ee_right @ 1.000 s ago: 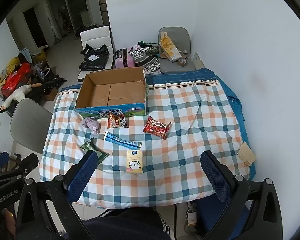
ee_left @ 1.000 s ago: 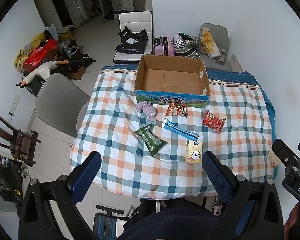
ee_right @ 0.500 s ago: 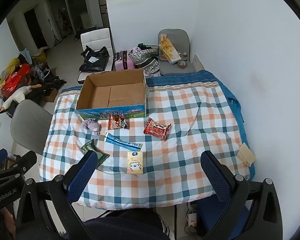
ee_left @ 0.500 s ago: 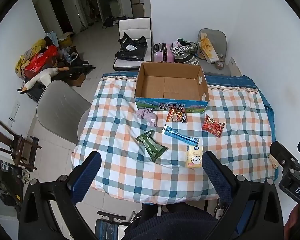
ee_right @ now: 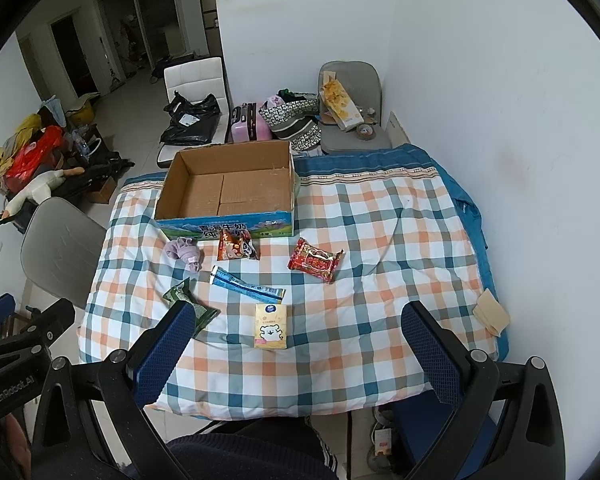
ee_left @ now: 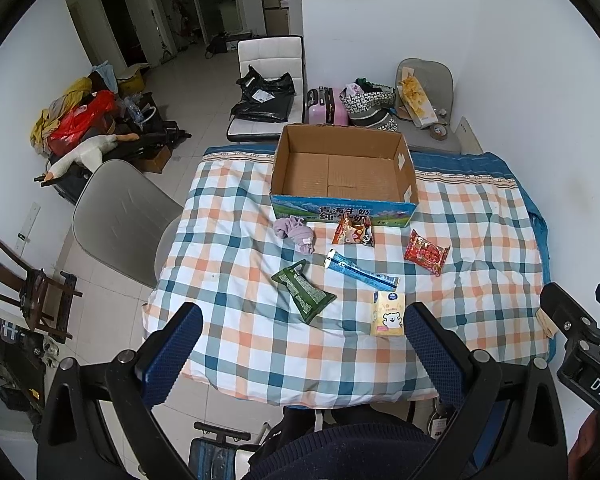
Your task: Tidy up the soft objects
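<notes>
Above the checked table point(ee_left: 236, 344), both tongs point(ee_left: 302, 344) point(ee_right: 296, 344) hang spread, holding nothing

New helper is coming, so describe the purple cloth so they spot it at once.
Find the open cardboard box on the checked table. Just before its front left corner lies the purple cloth, a crumpled soft bundle, the only fabric item among flat, shiny snack packets.

— Can you read the print on the box point(ee_left: 342, 212)?
— Partly; the snack packet point(ee_left: 354, 231) leaning on it covers the lower characters.
— And the green pouch point(ee_right: 190, 306)?
— In the right wrist view a finger of the right tool point(ee_right: 296, 354) hides its near end.
— The desk point(ee_right: 380, 240) legs?
— Hidden under the checked cloth.
</notes>
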Tool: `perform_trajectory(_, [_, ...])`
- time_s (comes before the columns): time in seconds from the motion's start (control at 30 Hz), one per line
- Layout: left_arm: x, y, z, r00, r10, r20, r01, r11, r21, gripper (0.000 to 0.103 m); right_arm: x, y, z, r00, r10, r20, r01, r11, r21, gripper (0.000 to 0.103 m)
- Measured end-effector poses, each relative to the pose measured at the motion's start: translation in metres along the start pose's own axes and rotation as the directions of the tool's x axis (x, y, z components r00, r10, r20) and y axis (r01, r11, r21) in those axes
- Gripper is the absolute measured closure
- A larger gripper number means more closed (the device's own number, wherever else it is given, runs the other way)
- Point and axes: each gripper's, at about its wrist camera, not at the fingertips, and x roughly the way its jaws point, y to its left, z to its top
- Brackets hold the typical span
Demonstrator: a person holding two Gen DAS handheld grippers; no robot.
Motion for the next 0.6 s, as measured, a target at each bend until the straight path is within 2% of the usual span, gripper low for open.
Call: perform_trajectory(0.6, [0.0002, 0.0016, -0.0015, 1.000, -0.004, 0.003, 0.004, 1.000, 0.000, 0.000, 0.0002, 0.0011, 0.0000, 1.000, 0.000, 0.003, 0.000, 1.000, 0.000, 0.000])
